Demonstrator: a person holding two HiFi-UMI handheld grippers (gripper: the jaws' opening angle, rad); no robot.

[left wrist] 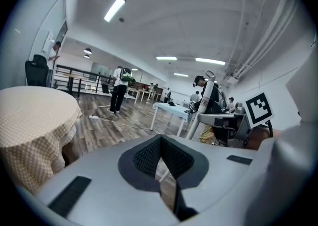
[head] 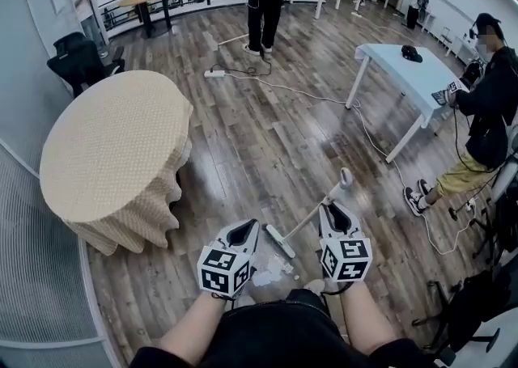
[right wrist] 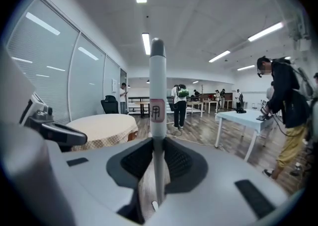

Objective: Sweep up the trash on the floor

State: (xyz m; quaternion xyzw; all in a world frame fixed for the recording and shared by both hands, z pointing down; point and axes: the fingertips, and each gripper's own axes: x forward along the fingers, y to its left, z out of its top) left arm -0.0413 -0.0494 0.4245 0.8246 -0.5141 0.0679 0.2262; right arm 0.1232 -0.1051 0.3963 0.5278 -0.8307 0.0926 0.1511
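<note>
A white broom handle (head: pixel 306 217) slants down to a flat white head (head: pixel 280 241) on the wood floor. My right gripper (head: pixel 334 211) is shut on that handle; in the right gripper view the handle (right wrist: pixel 157 86) stands upright between the jaws of my right gripper (right wrist: pixel 158 143), grey tip on top. Crumpled white trash (head: pixel 273 268) lies just near of the broom head, beside my left gripper (head: pixel 243 231). In the left gripper view my left gripper (left wrist: pixel 159 138) has its jaw tips together, and nothing clear shows between them.
A round table with a beige cloth (head: pixel 113 152) stands close on the left. A white table (head: pixel 405 75) and a seated person (head: pixel 486 116) are on the right. White cables (head: pixel 324 100) and a power strip (head: pixel 214 74) cross the floor ahead, near a standing person (head: pixel 263 2).
</note>
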